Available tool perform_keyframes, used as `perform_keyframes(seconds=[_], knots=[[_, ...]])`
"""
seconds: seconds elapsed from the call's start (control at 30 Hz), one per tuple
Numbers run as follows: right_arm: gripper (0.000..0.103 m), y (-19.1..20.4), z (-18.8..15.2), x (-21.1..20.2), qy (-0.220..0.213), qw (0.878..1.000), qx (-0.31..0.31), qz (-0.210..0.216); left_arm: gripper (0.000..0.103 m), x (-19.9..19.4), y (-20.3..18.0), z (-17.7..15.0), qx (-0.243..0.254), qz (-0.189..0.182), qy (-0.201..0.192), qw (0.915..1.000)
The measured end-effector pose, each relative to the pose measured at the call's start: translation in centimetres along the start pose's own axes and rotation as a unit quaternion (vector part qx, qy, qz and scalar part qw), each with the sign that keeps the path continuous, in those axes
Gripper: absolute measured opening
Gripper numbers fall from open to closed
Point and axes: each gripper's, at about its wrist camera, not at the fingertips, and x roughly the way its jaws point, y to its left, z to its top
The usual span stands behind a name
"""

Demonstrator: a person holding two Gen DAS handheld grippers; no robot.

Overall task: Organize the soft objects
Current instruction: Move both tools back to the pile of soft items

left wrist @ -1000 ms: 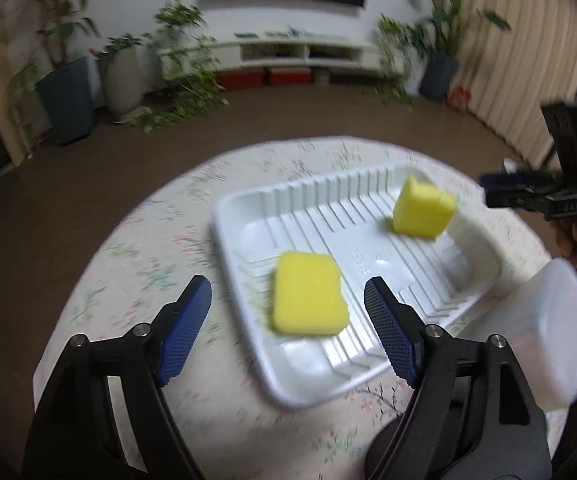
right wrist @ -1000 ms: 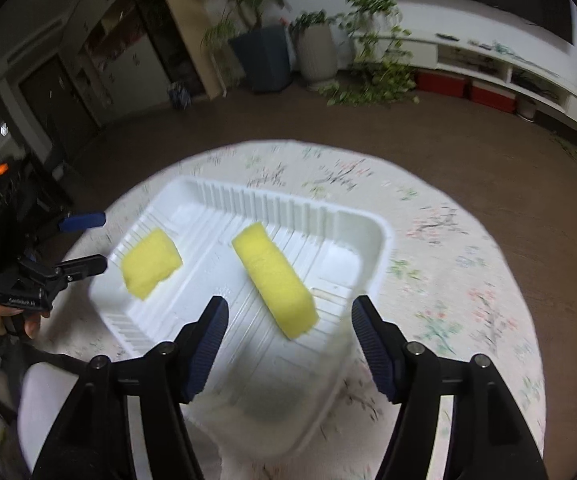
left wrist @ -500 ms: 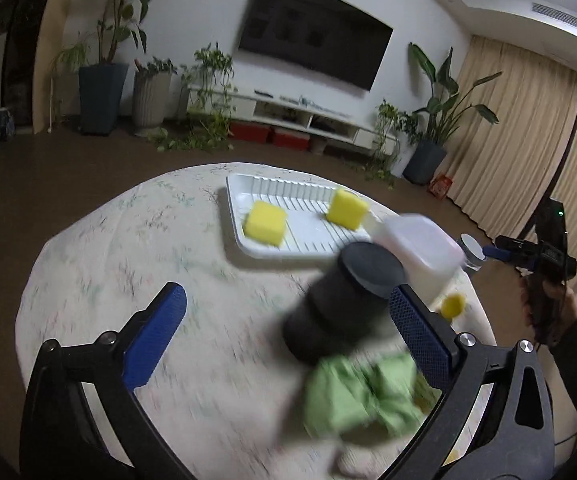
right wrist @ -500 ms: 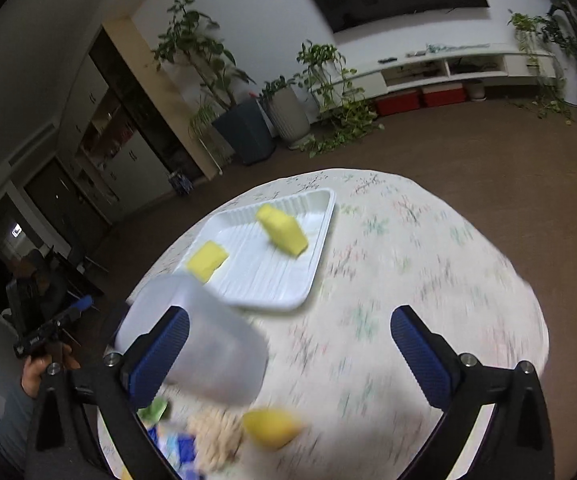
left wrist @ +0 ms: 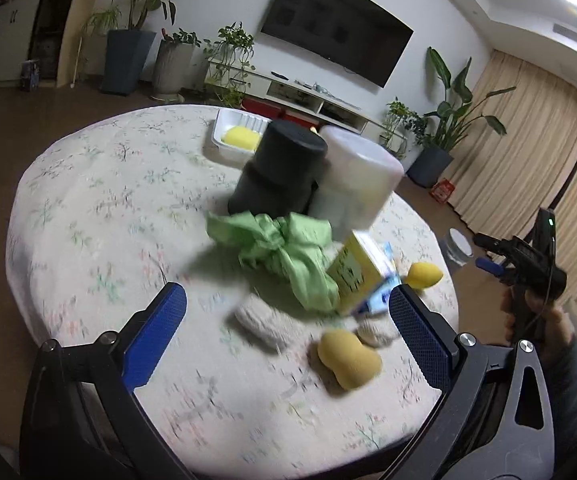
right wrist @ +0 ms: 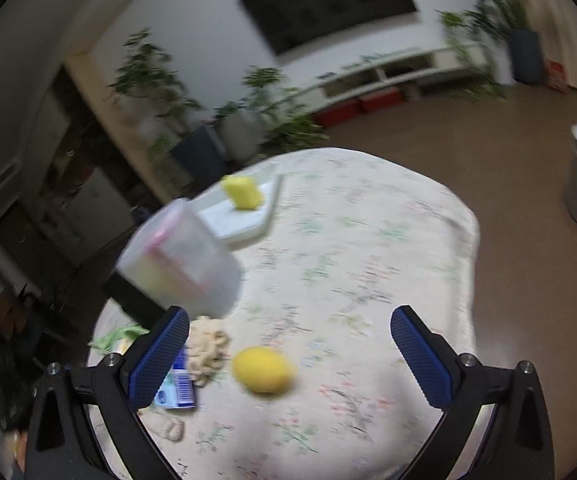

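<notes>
The left gripper [left wrist: 287, 320] is wide open and holds nothing; it hangs above the near part of the table [left wrist: 88, 200], in front of the beige knit piece [left wrist: 262, 322] and the yellow sponge [left wrist: 348, 354]. The right gripper [right wrist: 290, 350] is also open and empty, with the yellow egg-shaped sponge [right wrist: 262, 369] lying between its fingers. Two sponges already lie in the white tray [left wrist: 228, 144] at the far side. I think it is best to lower one gripper straight over one sponge, close gently, and avoid the green cloth [left wrist: 284, 250].
</notes>
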Motion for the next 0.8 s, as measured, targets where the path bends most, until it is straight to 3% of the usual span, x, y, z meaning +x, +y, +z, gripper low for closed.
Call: perform_keyframes(seconds=[0.13, 0.33, 0.57, 0.8], knots=[[0.103, 0.6, -0.9, 0.4, 0.043, 0.997, -0.017, -0.063, 0.103, -0.1, -3.2, -2.4, 0.043, 0.031, 0.008, 0.9986], [0.103, 5.6, -5.1, 2.6, 0.087, 0.988, -0.107, -0.071, 0.103, 0.3, -7.1, -4.6, 0.131, 0.073, 0.007, 0.9887], [0.099, 6.9, -6.4, 4.1, 0.088, 0.978, -0.162, -0.094, 0.103, 1.1, -8.1, -5.7, 0.129, 0.097, 0.007, 0.9869], [0.090, 6.2, -7.2, 4.9, 0.118, 0.977, -0.158, -0.082, 0.103, 1.8, -9.4, -6.2, 0.148, 0.105, 0.001, 0.9834]])
